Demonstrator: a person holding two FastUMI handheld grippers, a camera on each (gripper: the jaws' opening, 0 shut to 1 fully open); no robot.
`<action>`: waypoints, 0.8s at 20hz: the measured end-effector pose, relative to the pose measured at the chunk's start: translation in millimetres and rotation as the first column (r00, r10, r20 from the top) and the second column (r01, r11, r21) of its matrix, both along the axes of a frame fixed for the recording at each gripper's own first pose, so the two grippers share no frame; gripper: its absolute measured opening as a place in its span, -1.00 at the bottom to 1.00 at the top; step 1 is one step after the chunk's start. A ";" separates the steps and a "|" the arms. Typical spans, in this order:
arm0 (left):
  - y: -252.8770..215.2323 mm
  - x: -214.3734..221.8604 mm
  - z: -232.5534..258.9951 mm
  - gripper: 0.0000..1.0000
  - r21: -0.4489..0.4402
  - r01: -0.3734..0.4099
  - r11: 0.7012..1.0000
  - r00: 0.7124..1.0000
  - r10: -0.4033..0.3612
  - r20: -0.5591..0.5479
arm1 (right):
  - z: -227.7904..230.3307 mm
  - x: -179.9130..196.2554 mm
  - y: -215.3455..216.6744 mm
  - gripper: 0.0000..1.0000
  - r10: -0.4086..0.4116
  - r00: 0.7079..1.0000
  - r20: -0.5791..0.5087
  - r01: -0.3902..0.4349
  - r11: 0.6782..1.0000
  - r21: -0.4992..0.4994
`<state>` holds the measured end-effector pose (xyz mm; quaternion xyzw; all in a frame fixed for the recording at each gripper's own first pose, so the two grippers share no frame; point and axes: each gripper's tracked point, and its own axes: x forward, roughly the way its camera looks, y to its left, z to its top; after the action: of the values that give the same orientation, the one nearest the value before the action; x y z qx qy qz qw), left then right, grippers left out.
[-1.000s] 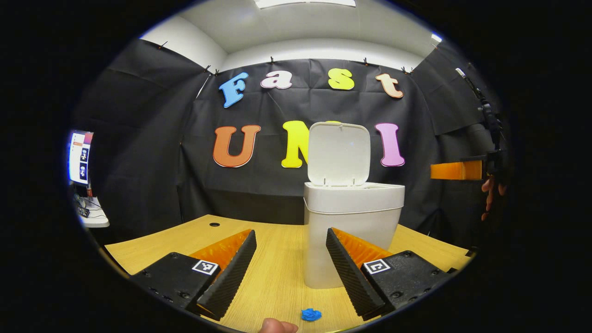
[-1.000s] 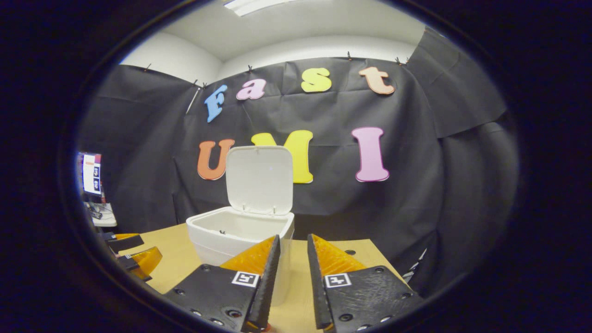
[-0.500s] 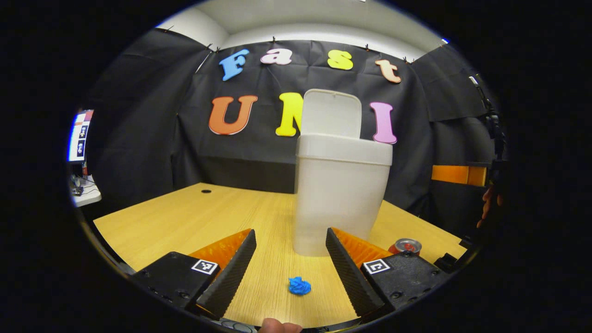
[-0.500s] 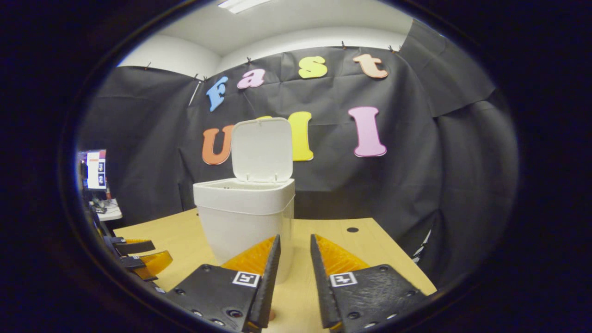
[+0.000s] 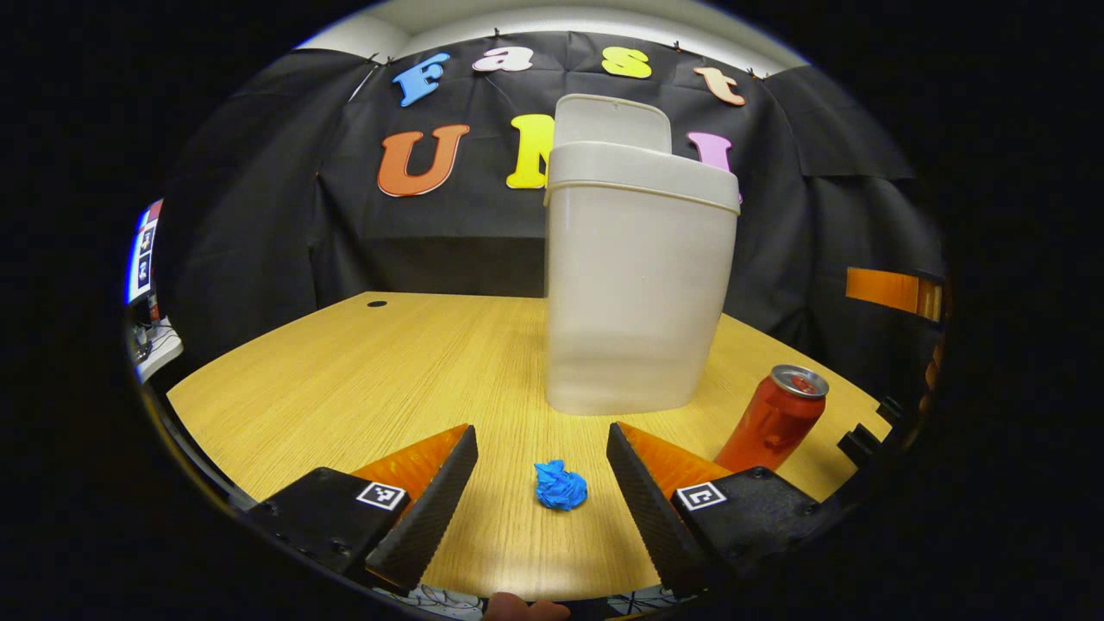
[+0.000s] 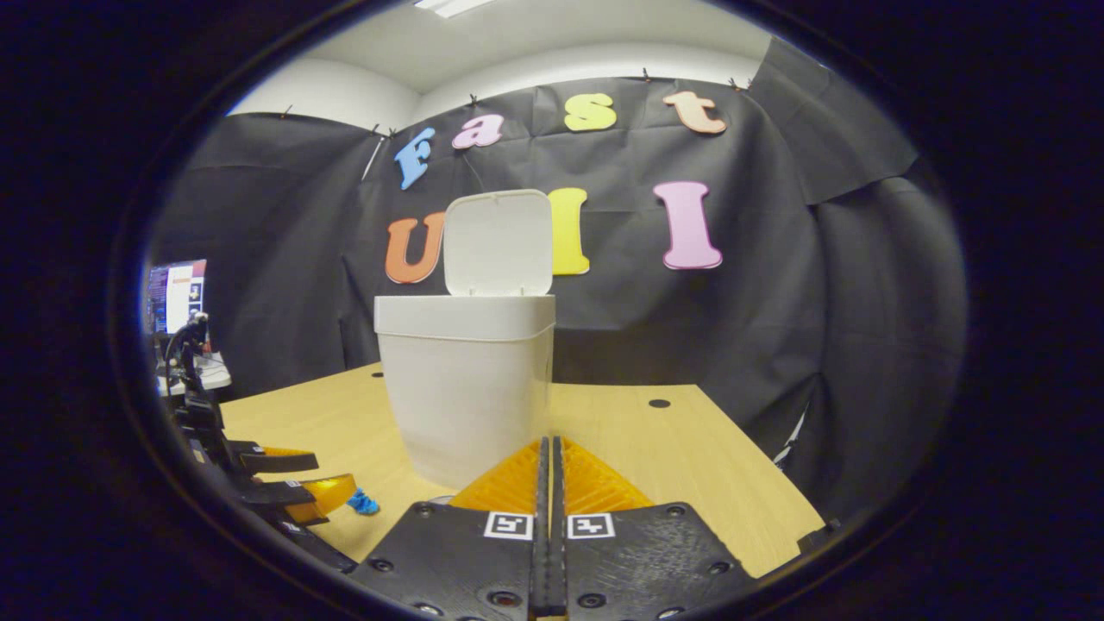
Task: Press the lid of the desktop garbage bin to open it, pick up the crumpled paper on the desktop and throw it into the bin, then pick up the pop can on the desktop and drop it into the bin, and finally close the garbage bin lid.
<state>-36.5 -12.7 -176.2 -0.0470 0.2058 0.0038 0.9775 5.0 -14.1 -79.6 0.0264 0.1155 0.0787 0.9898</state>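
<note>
Jaws of the left gripper [image 5: 542, 470] stand wide open, holding nothing, low over the table [image 5: 362, 371] with the blue crumpled paper [image 5: 561, 484] between them. The right gripper [image 6: 548, 517] is closed and empty. With the bin [image 5: 636, 276] lid [image 6: 499, 243] up, picking up the paper looks to be the step in hand; next, close on it. The red pop can [image 5: 773, 419] stands beside the bin.

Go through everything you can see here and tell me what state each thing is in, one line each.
Bin: upright on the table.
Lid: open, standing up.
Crumpled paper: on the table, between the left gripper's fingers, not gripped.
Pop can: upright on the table.
Left gripper: open.
Right gripper: shut, empty.
</note>
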 end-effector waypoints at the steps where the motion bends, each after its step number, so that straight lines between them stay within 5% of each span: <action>1: -3.4 -0.4 -6.5 0.96 0.005 0.006 1.000 1.000 -0.006 -0.020 | -6.2 0.3 -5.3 -1.00 -0.010 1.000 -0.014 0.010 1.000 -0.004; 4: -2.1 -0.3 -18.8 0.96 0.009 0.011 1.000 0.998 -0.011 -0.069 | -22.8 0.4 -14.8 0.93 -0.037 0.998 -0.042 0.038 0.999 0.023; 12: -4.3 6.7 -46.9 0.87 0.028 0.017 0.999 0.989 -0.012 -0.148 | -28.7 -7.3 -43.7 0.94 -0.127 0.992 -0.014 0.127 0.992 0.004; 16: -3.7 6.5 -53.5 0.53 0.041 0.013 0.999 0.985 -0.006 -0.170 | -31.3 -13.4 -39.6 0.93 -0.124 0.992 -0.010 0.124 0.992 -0.006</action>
<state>-30.0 -16.4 -229.8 -0.0250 0.2885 0.0074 0.9571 -8.4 -53.7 -110.9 0.0312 0.1191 0.0167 0.9923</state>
